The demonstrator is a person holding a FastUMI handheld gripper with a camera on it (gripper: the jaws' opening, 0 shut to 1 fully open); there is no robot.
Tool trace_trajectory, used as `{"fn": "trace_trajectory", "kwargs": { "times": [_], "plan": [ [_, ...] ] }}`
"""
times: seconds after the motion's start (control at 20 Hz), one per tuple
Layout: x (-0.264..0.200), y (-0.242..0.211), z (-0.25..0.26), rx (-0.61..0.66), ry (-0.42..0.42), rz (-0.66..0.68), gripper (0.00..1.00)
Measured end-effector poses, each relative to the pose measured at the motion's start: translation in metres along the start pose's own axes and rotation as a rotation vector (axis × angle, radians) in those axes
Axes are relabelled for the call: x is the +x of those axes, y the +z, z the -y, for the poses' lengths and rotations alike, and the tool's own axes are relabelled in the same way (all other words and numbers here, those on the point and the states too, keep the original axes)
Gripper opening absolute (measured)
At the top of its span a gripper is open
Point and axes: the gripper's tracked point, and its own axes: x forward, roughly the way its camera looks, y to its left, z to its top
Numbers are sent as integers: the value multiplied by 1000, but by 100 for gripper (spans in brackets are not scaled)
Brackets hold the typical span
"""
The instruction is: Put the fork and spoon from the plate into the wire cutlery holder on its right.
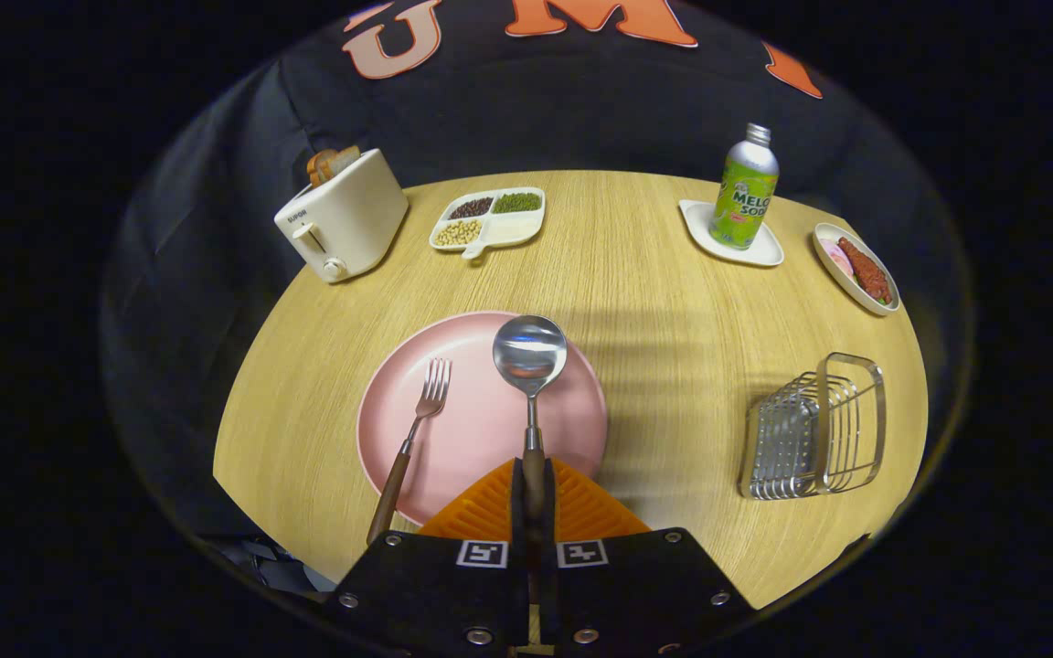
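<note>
- Far right, on the green bottle [746, 196]: a printed label with large lettering, not read off here.
- Far left, on the front of the toaster [344, 219]: one small dark word above the lever, too small to make out with certainty.
- Near, on the gripper [534, 493]: two square black-and-white coded markers [482, 553], side by side, bearing no letters or numbers; fingers pressed together on the handle of the spoon [530, 356] just ahead of them.

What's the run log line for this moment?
gripper: shut on steel wooden-handled spoon, raised over round pink plate | steel wooden-handled fork: on plate | wire cutlery holder: empty
</note>
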Motion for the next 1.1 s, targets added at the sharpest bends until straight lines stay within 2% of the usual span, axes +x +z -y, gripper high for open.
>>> {"fn": "trace_trajectory", "kwargs": {
  "times": [0.35,0.55,0.85,1.1],
  "plan": [
    [-71,23,52,68,-56,160,5],
    [-103,32,91,87,-103,197,5],
    [-117,6,141,87,-165,73,5],
    [-116,-8,162,58,-183,-12,5]
  ]
}}
